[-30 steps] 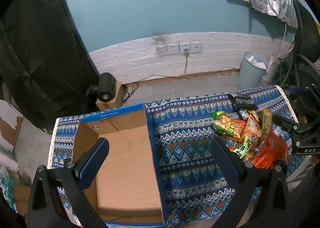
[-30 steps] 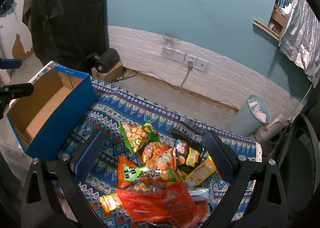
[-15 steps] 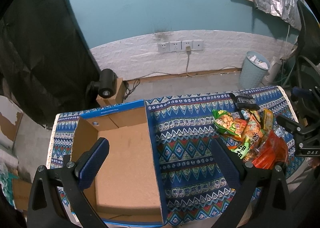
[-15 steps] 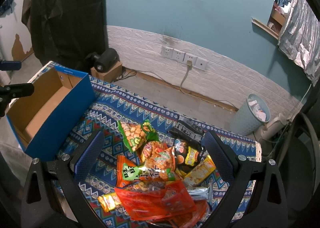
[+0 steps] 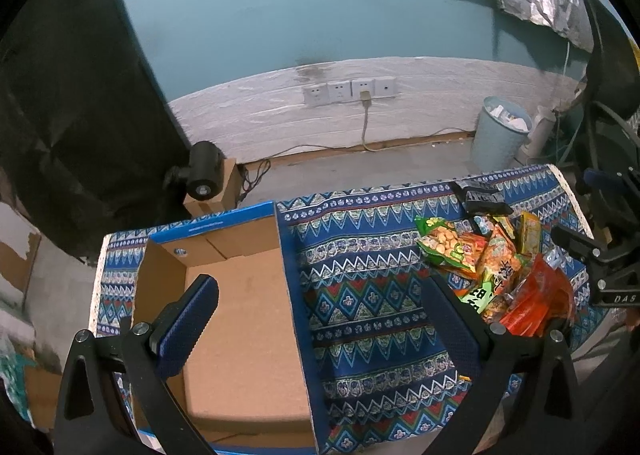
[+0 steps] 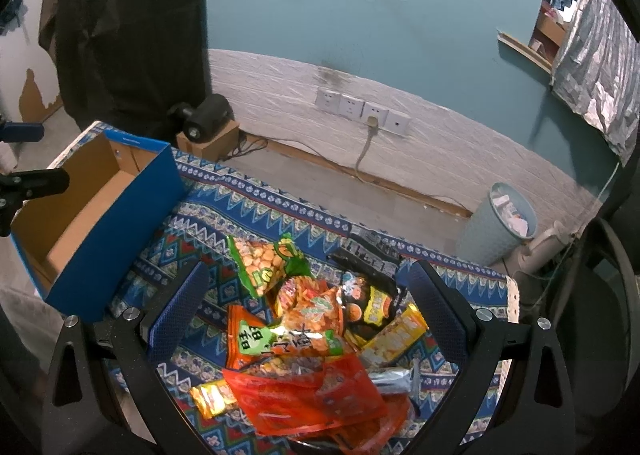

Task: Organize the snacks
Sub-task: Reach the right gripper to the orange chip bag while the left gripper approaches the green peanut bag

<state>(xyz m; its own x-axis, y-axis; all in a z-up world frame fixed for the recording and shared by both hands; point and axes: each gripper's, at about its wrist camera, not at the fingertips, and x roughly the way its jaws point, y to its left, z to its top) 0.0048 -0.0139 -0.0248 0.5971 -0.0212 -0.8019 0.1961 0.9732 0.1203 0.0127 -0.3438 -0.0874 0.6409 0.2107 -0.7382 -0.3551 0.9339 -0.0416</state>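
Hovering with its ribbed blue pads spread wide, the left gripper (image 5: 316, 319) straddles the blue cardboard box (image 5: 240, 319) wall. The right gripper (image 6: 308, 307), equally spread and holding nothing, hangs above the crinkly foil snack packets (image 6: 304, 323) heaped on the zigzag-patterned woven cloth (image 6: 248, 199).

**A lived-in room at home, roughly finished**

I am looking into a domestic room. The teal-painted wall (image 5: 280, 15) has a white brick-textured lower band (image 5: 420, 95) carrying a row of wall sockets (image 5: 350, 90). A pale blue wastebasket (image 5: 499, 133) stands on the bare concrete floor (image 5: 360, 171). A patterned blue tablecloth (image 5: 360, 295) covers the table, and a silvery foil curtain (image 6: 596, 67) hangs by a window ledge.
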